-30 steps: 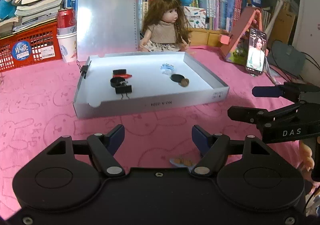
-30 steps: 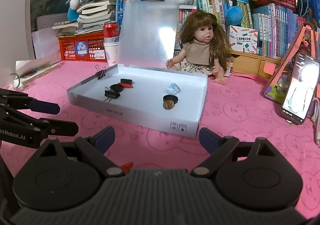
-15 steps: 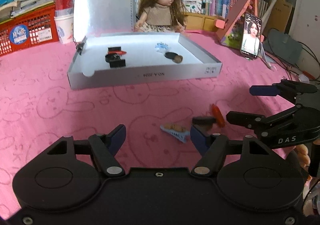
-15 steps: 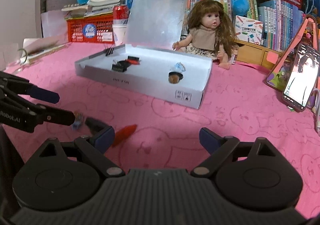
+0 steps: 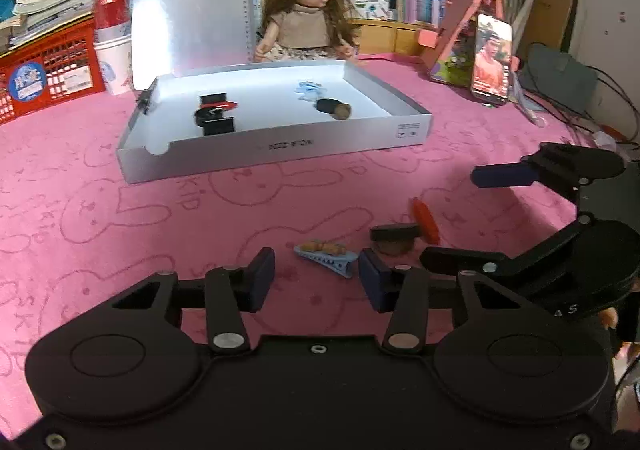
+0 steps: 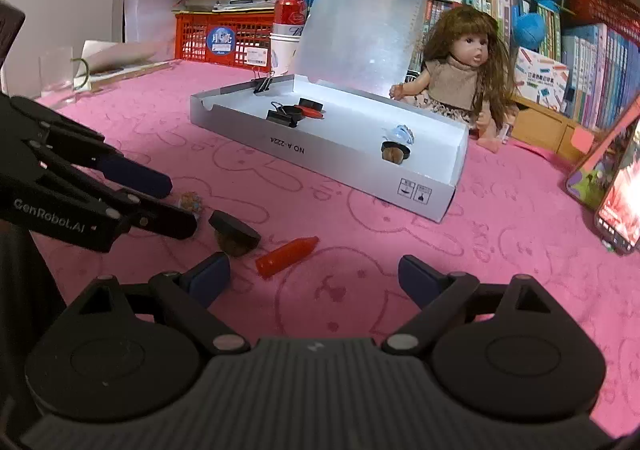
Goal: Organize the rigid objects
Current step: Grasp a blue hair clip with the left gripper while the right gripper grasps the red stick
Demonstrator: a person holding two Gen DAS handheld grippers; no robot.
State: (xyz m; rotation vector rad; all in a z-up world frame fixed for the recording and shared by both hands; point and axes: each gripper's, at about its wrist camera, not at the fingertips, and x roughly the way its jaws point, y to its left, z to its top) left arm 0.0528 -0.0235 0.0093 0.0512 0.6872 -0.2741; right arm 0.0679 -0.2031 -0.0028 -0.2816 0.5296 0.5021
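Note:
A blue hair clip (image 5: 326, 255) with brown beads, a black-capped brown stopper (image 5: 394, 238) and a red cone-shaped piece (image 5: 426, 220) lie on the pink cloth. My left gripper (image 5: 316, 280) is open, just before the hair clip. My right gripper (image 6: 314, 280) is open, with the red piece (image 6: 287, 256) and the stopper (image 6: 234, 236) just ahead on its left. The open silver box (image 5: 280, 146) holds black binder clips (image 5: 216, 118), another stopper (image 5: 334, 108) and a blue clip (image 5: 310, 90).
A doll (image 5: 308, 22) sits behind the box. A phone (image 5: 490, 60) on a stand is at the right. A red basket (image 5: 44, 78), a can on cups (image 5: 112, 34) and books stand at the back left. Papers (image 6: 116, 64) lie at the far left.
Both grippers have pulled back and tilted down. The hair clip, stopper and red piece on the cloth came into view in front of them. Both stayed open.

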